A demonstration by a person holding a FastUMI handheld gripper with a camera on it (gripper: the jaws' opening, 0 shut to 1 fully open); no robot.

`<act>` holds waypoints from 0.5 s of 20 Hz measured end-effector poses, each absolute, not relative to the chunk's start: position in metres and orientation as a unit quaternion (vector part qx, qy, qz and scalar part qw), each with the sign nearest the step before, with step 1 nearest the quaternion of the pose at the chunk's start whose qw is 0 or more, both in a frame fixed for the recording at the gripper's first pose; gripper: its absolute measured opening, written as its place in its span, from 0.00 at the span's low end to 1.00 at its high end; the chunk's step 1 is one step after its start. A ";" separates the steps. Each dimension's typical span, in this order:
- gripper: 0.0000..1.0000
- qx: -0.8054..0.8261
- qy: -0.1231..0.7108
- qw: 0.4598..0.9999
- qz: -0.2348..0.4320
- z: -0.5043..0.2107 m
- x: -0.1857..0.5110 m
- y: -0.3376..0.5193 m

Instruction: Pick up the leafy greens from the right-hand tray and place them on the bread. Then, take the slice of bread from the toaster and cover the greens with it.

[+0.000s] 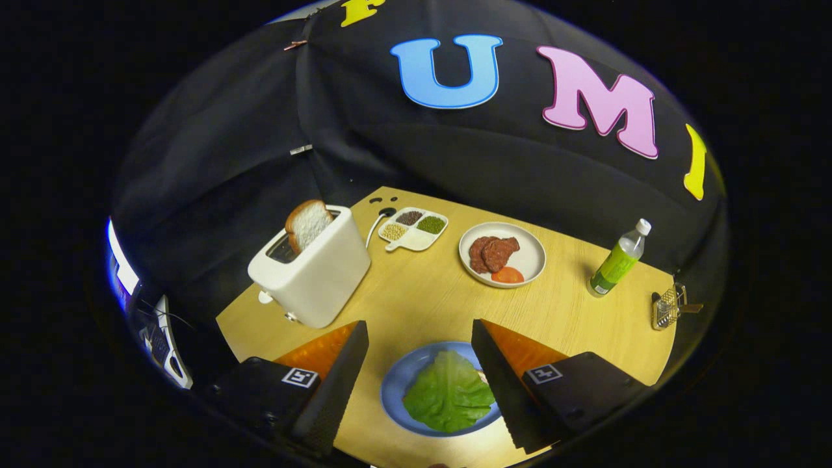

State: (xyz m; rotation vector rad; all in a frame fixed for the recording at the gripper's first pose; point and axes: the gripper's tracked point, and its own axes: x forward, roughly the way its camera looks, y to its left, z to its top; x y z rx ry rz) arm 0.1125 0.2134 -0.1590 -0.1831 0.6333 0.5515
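Lettuce [448, 392] lies on the blue plate [396, 383], low centre; the gripper [419, 364] hangs released, empty; next, probably, the toaster's [312, 273] bread [308, 223], upper left.

leafy greens [448, 393]: bright green, veined
round plate [396, 390]: blue
boxy toaster [312, 270]: cream-white
bread slice [307, 222]: white, tan crust
tabletop [429, 299]: pale yellow wood
plastic bottle [616, 261]: green label, white cap
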 end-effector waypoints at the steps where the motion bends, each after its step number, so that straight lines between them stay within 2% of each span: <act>1: 0.99 -0.087 0.298 0.911 0.270 -0.149 0.115 0.223; 10: 1.00 -0.098 0.256 0.921 0.278 -0.109 0.133 0.317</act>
